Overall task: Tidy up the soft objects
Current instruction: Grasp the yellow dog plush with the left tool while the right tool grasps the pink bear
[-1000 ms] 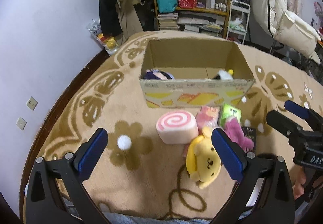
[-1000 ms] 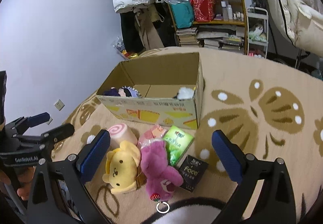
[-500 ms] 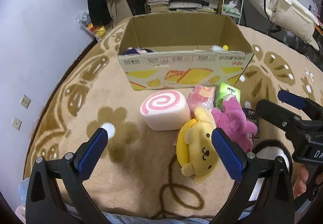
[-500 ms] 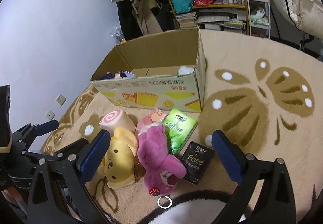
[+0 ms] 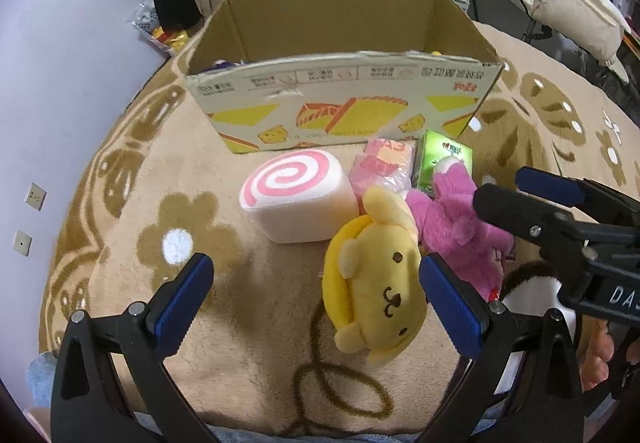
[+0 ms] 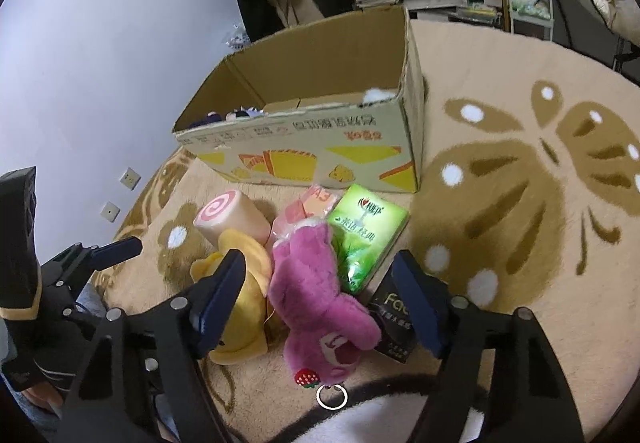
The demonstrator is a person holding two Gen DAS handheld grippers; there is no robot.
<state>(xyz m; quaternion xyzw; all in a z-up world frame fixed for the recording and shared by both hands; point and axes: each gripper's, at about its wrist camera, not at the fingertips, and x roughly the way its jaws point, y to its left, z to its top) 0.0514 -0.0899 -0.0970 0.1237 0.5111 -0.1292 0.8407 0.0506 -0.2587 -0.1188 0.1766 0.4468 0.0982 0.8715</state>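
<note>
At frame centre, the right gripper is closing around the pink plush, pads not yet pressing; the left gripper is gaping over the yellow plush.

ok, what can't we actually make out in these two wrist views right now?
- Contents of the cardboard box: its front wall hides all but slivers in both views.
- Black packet: right wrist view, mostly covered by the right gripper finger and the pink plush; label only partly readable.
- Pink wrapped pack: left wrist view, partly behind the yellow plush and swirl cushion.
- Left gripper: open, nothing held.
</note>
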